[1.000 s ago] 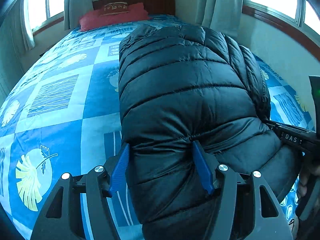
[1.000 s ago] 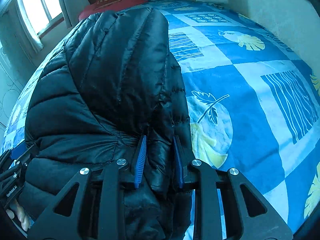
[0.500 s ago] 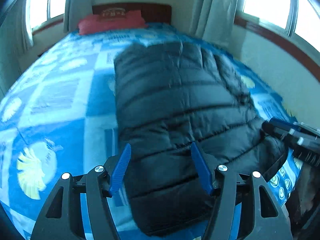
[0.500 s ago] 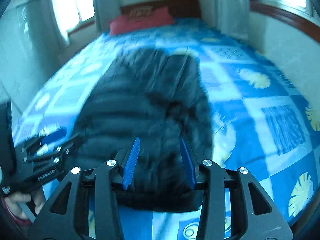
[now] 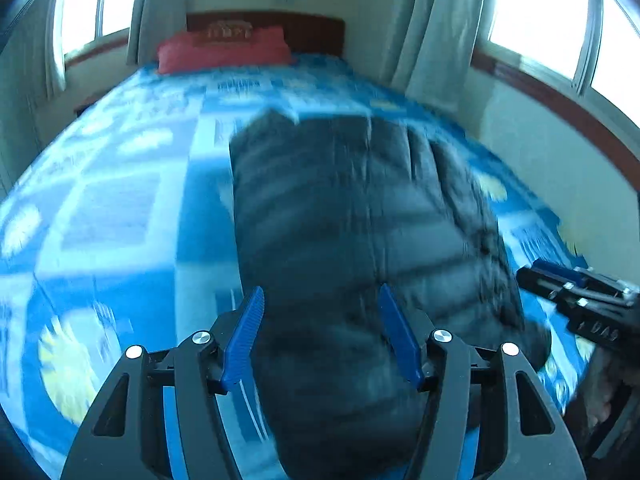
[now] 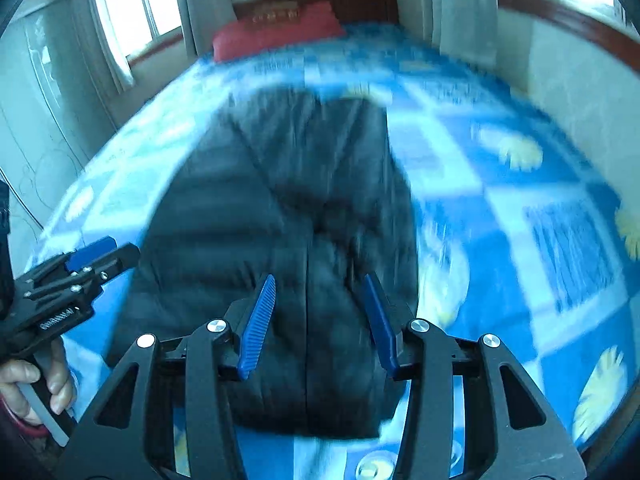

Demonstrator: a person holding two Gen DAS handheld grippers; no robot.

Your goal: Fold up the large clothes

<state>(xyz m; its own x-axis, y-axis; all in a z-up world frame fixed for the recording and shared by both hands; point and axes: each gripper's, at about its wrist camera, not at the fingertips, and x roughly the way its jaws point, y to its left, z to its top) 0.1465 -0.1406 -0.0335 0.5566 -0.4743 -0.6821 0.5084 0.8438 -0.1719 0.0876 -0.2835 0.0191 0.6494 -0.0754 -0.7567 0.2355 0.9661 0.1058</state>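
A black puffer jacket (image 5: 360, 240) is lying folded lengthwise on the blue bed (image 5: 120, 220). Both the left tongs (image 5: 322, 334) and right tongs (image 6: 316, 320) are hovering spread, the right widening, gripping nothing. Though blurred, the springy padding is likely puffing the fold apart.

A red pillow (image 5: 224, 50) lies against the wooden headboard (image 5: 316, 30). The blue patterned bedspread (image 5: 120, 208) stretches out below it. Curtains (image 5: 436, 28) hang just right of the headboard.

no lettering sharp enough to read
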